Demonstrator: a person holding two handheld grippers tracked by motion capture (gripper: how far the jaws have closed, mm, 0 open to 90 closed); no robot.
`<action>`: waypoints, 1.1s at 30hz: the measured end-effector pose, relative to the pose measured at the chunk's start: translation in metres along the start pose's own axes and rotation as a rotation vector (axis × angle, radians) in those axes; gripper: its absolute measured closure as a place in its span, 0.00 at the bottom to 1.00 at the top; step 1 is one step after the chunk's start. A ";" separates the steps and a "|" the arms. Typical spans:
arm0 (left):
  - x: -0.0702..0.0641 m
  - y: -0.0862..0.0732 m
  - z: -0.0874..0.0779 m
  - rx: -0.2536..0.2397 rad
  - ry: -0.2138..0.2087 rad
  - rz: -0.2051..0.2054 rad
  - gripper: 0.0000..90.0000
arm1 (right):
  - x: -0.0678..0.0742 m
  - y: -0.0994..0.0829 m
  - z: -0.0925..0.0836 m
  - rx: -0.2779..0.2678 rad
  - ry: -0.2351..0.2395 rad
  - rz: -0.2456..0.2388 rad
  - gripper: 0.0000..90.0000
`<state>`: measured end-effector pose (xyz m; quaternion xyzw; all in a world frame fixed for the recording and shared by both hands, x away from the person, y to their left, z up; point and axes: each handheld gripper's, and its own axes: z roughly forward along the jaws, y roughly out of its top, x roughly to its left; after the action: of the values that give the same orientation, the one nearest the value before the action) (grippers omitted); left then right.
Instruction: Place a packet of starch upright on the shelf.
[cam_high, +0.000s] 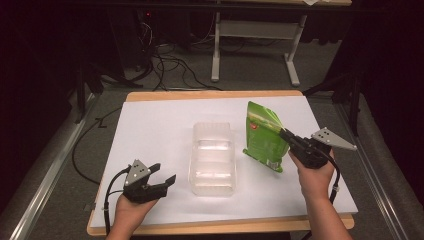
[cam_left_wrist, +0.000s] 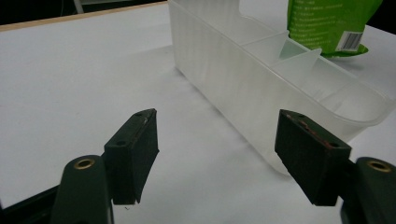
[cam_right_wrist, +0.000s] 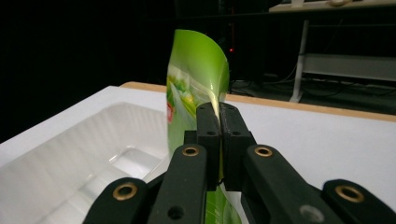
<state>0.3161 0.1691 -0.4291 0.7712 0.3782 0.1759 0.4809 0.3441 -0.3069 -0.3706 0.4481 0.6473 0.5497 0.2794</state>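
Note:
A green pouch (cam_high: 264, 135) hangs upright just above the table, right of a clear plastic tray (cam_high: 212, 159). My right gripper (cam_high: 286, 134) is shut on the pouch's right edge. In the right gripper view the two jaws pinch the pouch (cam_right_wrist: 194, 88) between them, with the tray (cam_right_wrist: 70, 158) below to the left. My left gripper (cam_high: 167, 173) rests open near the table's front left, nothing between its fingers. In the left gripper view its gripper (cam_left_wrist: 215, 140) points at the tray's long side wall (cam_left_wrist: 243, 88), and the pouch (cam_left_wrist: 327, 23) shows beyond it.
The tray has inner dividers (cam_left_wrist: 299, 56) and stands mid-table on a white sheet (cam_high: 155, 125). A wooden table edge (cam_high: 215, 94) runs along the far side. Beyond it are cables (cam_high: 170, 65) and a white desk frame (cam_high: 255, 35) on the floor.

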 end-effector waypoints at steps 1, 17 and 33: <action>0.000 0.000 0.000 0.000 0.000 0.000 0.34 | 0.000 0.000 0.000 0.000 0.000 0.000 0.99; -0.001 0.000 0.000 0.002 -0.003 0.006 0.34 | 0.004 -0.012 -0.009 0.009 -0.010 -0.025 0.85; 0.000 0.000 -0.002 -0.007 -0.002 0.005 0.34 | 0.009 -0.025 0.009 0.115 0.026 -0.033 0.56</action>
<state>0.3148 0.1699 -0.4281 0.7707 0.3752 0.1776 0.4834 0.3407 -0.2946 -0.3957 0.4453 0.6886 0.5128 0.2541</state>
